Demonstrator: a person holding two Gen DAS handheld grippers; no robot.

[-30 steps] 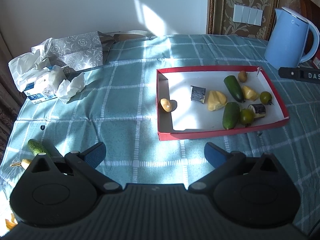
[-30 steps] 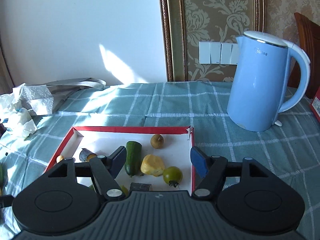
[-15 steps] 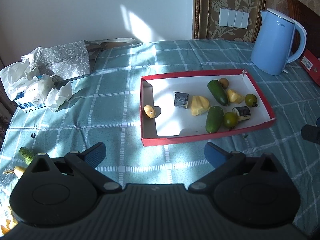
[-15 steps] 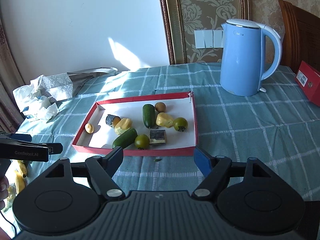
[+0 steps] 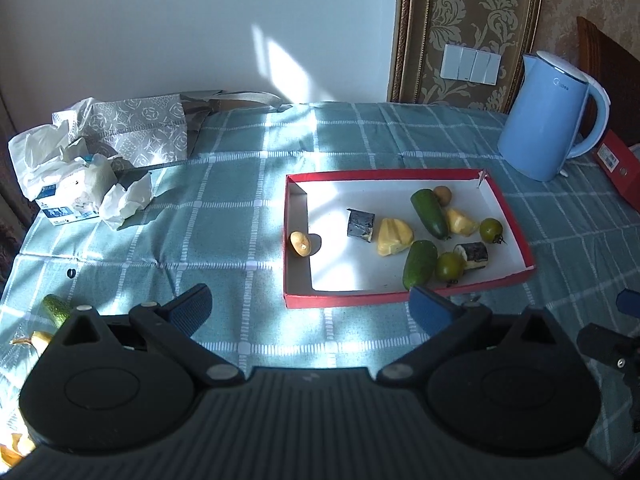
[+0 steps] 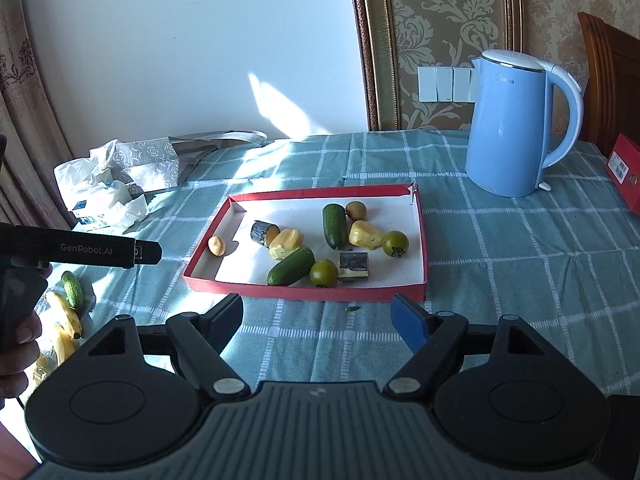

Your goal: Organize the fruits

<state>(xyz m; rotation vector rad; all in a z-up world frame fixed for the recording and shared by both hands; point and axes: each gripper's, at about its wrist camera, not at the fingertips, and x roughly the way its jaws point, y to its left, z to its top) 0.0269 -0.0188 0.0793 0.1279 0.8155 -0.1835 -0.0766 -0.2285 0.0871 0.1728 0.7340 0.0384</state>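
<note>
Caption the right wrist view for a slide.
Open right tongs hover before a red tray of fruits beside a blue kettle.

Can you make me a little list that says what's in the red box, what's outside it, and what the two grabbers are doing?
box: red tray with a white floor, on the checked tablecloth
in the box: two cucumbers, two green tomatoes, yellow fruit pieces, two dark chunks
outside the box: another cucumber and bananas at the table's left edge
nearby: blue kettle, tissues
left gripper: open, empty
right gripper: open, empty, jaws just been opening
</note>
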